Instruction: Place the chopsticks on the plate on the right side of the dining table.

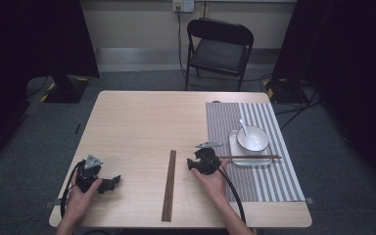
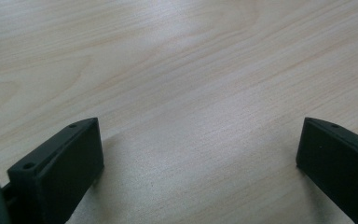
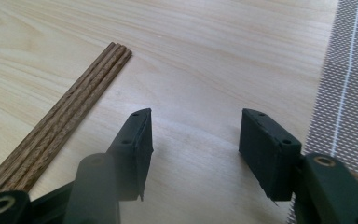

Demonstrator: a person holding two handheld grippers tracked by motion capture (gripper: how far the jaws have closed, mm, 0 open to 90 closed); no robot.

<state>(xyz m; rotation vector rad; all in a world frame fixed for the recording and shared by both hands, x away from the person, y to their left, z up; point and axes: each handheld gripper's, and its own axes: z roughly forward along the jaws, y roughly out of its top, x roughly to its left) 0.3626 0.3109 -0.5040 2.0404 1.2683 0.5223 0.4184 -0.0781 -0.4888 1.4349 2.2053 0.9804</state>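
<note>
Near edge of the bench (image 1: 127,122): the person's left hand (image 1: 76,198) is holding the left gripper (image 1: 108,183) at the front left, low over bare wood. In the left gripper view its fingers (image 2: 60,172) are sitting spread wide apart, nothing between them but light wood grain.

Just right of centre, the right hand (image 1: 213,182) is holding the right gripper (image 1: 192,164), grey three-cornered plate on top, cable trailing back toward the person. In the right gripper view its fingers (image 3: 135,149) are standing apart with bare bench in the gap, gripping nothing.

Between the two grippers a bundle of dark wooden sticks (image 1: 169,185) is lying flat on the bench, running front to back, close to the right gripper but not touching it. In the right gripper view the sticks (image 3: 60,126) are passing diagonally to the left of the fingers.

Right of the right gripper, a grey striped placemat (image 1: 274,181) is covering the right part of the bench; its edge (image 3: 345,93) is showing at the right of the right gripper view. On the mat a white rectangular tray (image 1: 235,152) is carrying a white bowl (image 1: 254,141) with a white spoon (image 1: 245,128) resting in it. A pair of brown chopsticks (image 1: 252,157) is lying across the tray's near side, pointing left-right.

Farther back, beyond the bench, a black folding chair (image 1: 219,49) is standing on grey carpet (image 1: 142,81), facing the bench, with a wall outlet (image 1: 182,5) and cord behind it.
</note>
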